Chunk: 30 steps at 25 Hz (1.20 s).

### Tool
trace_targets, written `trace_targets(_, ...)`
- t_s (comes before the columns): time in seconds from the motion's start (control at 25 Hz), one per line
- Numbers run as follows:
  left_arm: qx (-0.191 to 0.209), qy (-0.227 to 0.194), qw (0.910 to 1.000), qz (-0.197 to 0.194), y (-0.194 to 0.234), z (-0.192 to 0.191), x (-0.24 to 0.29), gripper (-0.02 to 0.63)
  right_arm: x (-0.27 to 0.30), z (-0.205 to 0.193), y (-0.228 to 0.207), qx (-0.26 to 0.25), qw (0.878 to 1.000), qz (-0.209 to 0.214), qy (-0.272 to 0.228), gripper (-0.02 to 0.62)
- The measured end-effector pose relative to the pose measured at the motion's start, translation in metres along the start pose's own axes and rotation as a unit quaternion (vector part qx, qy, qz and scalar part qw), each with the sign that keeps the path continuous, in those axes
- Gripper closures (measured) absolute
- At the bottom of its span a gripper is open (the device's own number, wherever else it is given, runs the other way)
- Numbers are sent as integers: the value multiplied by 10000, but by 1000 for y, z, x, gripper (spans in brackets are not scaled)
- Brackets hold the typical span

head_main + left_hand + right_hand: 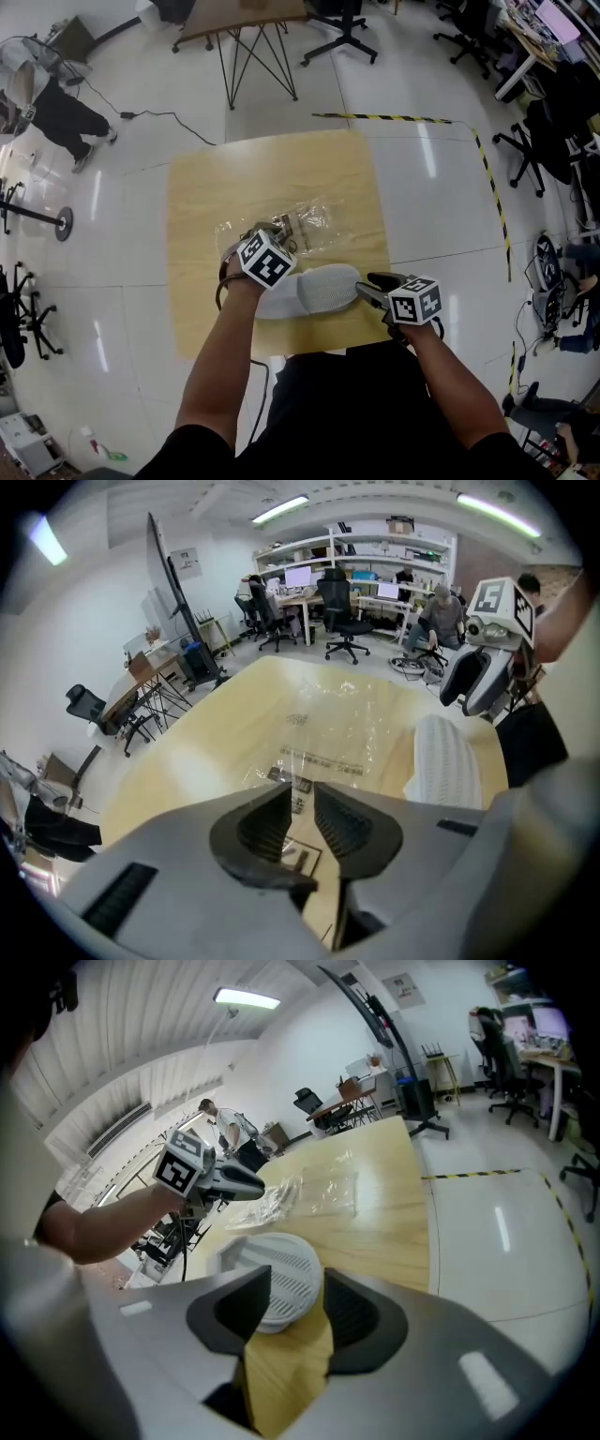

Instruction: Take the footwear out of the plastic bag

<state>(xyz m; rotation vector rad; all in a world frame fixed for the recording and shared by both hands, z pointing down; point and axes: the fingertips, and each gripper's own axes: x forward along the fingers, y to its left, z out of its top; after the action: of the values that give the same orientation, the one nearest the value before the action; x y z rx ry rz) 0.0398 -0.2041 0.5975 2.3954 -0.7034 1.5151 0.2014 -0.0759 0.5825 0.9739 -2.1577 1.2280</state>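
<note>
A white slipper (314, 289) lies ribbed side up on the wooden table (206, 187), outside the bag, near the front edge. The clear plastic bag (298, 223) lies crumpled and flat just beyond it. My left gripper (265, 232) points down over the bag's near end. Its jaws stand a little apart in the left gripper view (302, 797), with nothing pinched and the bag's printed label (298, 782) showing through the gap. My right gripper (367, 285) sits at the slipper's right end, open (297, 1283). The slipper (274, 1277) lies just ahead of its pads, apart from them.
The table is small and stands on a glossy white floor. Black-yellow tape (394, 118) marks the floor behind it. A second table (246, 19) and office chairs (349, 33) stand farther off. A person (52, 103) crouches at the far left.
</note>
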Motion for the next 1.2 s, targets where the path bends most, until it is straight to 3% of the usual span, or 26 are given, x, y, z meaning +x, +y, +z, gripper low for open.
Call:
trace_targets(0.16,-531,-582,9969,34,4,1,-28,518,-33,14,6,229,9977,-26,-642,387)
trace_targets(0.24,-1096,-1194,9868,-51,3,3,-55,529,-57,28,25,579,9877,416,-1392,392)
trace_targets(0.28,-1473,-1570,9764,-164,-2,3,-72,544,-72,37,41,844,9751,801,-1885,451)
trace_targets(0.36,-2250,-2280,9459,-522,-18,-1,-110,571,-104,52,78,1478,9288,1813,-2875,592)
trace_targets(0.44,-2808,-2739,9156,-883,-43,-8,-141,593,-129,57,111,1984,8697,2839,-3515,594)
trace_targets(0.48,-2953,-2847,9065,-1001,-59,-13,-152,598,-135,55,124,2101,8513,3153,-3629,595)
trace_targets(0.52,-3010,-2891,9025,-1067,-77,-18,-161,598,-137,50,134,2113,8470,3290,-3602,594)
trace_targets(0.68,-2950,-2914,9045,-995,-147,-43,-189,600,-131,13,167,1585,8868,3143,-2996,594)
trace_targets(0.84,-3207,-2999,8940,-887,-203,-66,-213,600,-154,-21,205,977,9028,3217,-2682,595)
trace_targets(0.96,-3262,-3025,8929,-693,-245,-75,-227,600,-171,-64,215,127,9387,2650,-2203,595)
trace_targets(1.04,-3336,-3084,8889,-588,-272,-79,-238,600,-186,-93,212,-417,9559,2131,-1979,595)
trace_targets(1.2,-3551,-3147,8792,-435,-332,-86,-255,600,-226,-142,204,-744,9595,1785,-2050,595)
